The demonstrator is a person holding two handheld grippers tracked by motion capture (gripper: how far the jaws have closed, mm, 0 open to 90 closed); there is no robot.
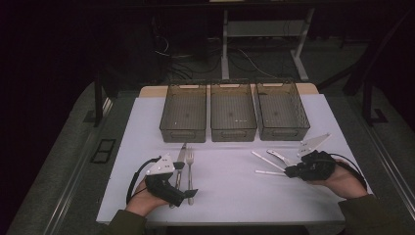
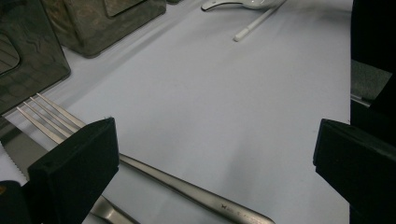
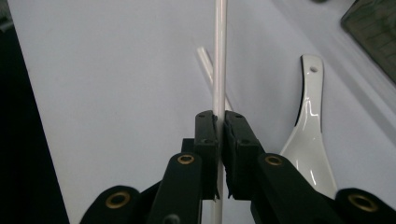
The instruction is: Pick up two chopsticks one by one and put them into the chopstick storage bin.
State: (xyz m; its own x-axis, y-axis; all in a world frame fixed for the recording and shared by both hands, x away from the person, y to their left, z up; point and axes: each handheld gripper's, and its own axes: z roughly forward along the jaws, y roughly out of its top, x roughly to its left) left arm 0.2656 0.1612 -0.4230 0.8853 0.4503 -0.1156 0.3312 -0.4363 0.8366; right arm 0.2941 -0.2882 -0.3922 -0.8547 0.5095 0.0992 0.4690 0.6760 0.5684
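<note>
My right gripper (image 1: 289, 172) (image 3: 219, 123) is shut on a white chopstick (image 1: 269, 172) (image 3: 219, 56), which sticks out leftwards just above the white table mat (image 1: 230, 181). A second white chopstick (image 1: 266, 160) (image 3: 204, 60) and a white ceramic spoon (image 1: 279, 155) (image 3: 308, 126) lie beside it. My left gripper (image 1: 185, 178) (image 2: 215, 149) stands wide open over the handle of a metal fork (image 1: 190, 169) (image 2: 187, 191), its pads apart from it. A serrated knife (image 1: 180, 156) (image 2: 11, 154) lies left of the fork.
Three dark see-through bins (image 1: 183, 112) (image 1: 233, 112) (image 1: 282, 111) stand in a row at the back of the mat, and look empty. The mat's front edge is close to both hands. Table legs and cables lie on the floor beyond.
</note>
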